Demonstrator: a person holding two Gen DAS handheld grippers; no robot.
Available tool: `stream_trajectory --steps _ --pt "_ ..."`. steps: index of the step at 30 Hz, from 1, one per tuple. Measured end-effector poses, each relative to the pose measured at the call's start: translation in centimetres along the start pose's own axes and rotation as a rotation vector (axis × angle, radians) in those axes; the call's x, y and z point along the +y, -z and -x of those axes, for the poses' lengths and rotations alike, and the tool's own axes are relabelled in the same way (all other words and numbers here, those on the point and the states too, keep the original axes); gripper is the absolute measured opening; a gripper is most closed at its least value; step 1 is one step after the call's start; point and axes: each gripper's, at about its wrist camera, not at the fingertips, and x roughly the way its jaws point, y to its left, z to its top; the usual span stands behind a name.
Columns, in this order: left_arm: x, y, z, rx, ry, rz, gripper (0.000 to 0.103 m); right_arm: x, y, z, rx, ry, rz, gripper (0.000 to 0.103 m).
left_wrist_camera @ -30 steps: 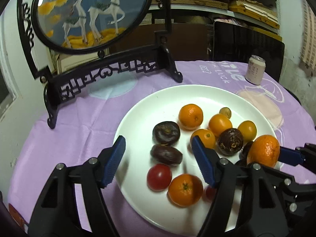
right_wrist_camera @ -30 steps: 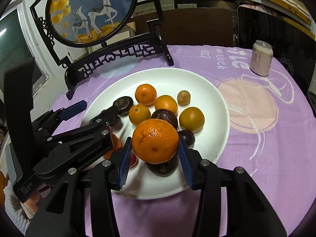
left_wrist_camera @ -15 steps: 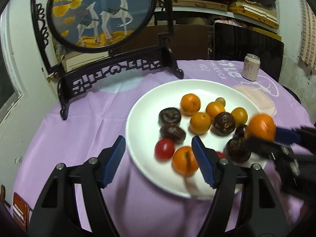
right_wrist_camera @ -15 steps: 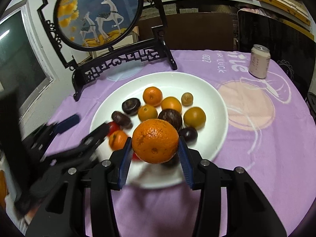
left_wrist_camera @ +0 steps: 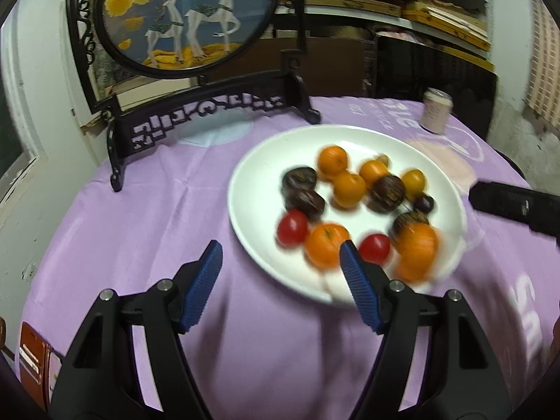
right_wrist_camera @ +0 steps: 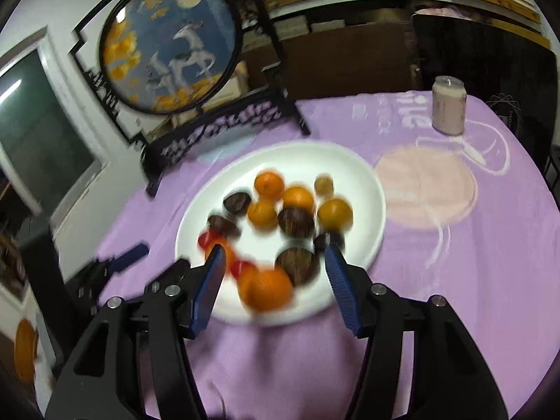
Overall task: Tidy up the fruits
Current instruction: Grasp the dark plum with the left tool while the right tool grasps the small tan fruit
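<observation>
Right gripper (right_wrist_camera: 273, 280): its blue-padded fingers (right_wrist_camera: 209, 288) have just been opening and stand apart; nothing is pressed between them now.
Large orange (right_wrist_camera: 267, 288): blurred, lying free on the near rim of the white plate (right_wrist_camera: 367, 182), in line with the gap of the right fingers but touched by neither pad; just behind it sits a dark brown passion fruit (right_wrist_camera: 297, 264).
Left gripper (left_wrist_camera: 280, 285): fingers (left_wrist_camera: 204, 285) apart and empty, poised over the purple cloth (left_wrist_camera: 140, 217) at the near-left edge of the plate.
Near fruit: a small orange (left_wrist_camera: 323, 248) sits between two red cherry tomatoes (left_wrist_camera: 292, 227), all on the plate's near side.
Middle of plate: more small oranges (right_wrist_camera: 267, 184) mixed with dark passion fruits (right_wrist_camera: 295, 222) and one yellower fruit (right_wrist_camera: 334, 213); a small dark one lies beside it.
Bench: round, covered by the purple cloth with pale printed circles and lettering.
Far right: a pale pink drink can (right_wrist_camera: 448, 110) stands upright, well apart from the plate.
Far left: a black carved stand holding a round deer picture (right_wrist_camera: 171, 52) stands behind the plate.
Beyond: shelves of stacked wooden boards (left_wrist_camera: 367, 0).
</observation>
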Motion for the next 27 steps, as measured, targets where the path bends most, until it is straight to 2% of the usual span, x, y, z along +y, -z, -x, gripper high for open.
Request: stream_trajectory --steps 7,9,14,19,21,24,27 --pt "-2.4 4.6 4.3 0.017 0.115 -0.126 0.071 0.4 8.4 4.5 0.052 -0.020 0.107 0.059" --pt "-3.5 6.1 5.8 0.007 0.176 -0.179 0.071 0.1 10.3 5.3 0.056 -0.020 0.110 0.059" --pt "-6.1 9.0 8.0 -0.013 0.260 -0.325 0.071 -1.3 10.9 5.9 0.050 0.001 0.059 0.059" --pt "-7.1 9.9 7.3 0.036 0.305 -0.369 0.068 -1.6 10.9 6.1 0.045 -0.001 0.050 0.059" --pt "-7.1 10.0 6.6 0.070 0.329 -0.366 0.050 -1.5 11.0 6.0 0.049 -0.001 0.054 0.059" --pt "-7.2 10.4 5.9 0.120 0.378 -0.367 0.029 -1.4 11.0 6.1 0.050 -0.003 0.058 0.059" --pt "-7.5 10.7 5.3 0.146 0.402 -0.370 0.027 -1.3 11.1 6.0 0.053 -0.006 0.061 0.059"
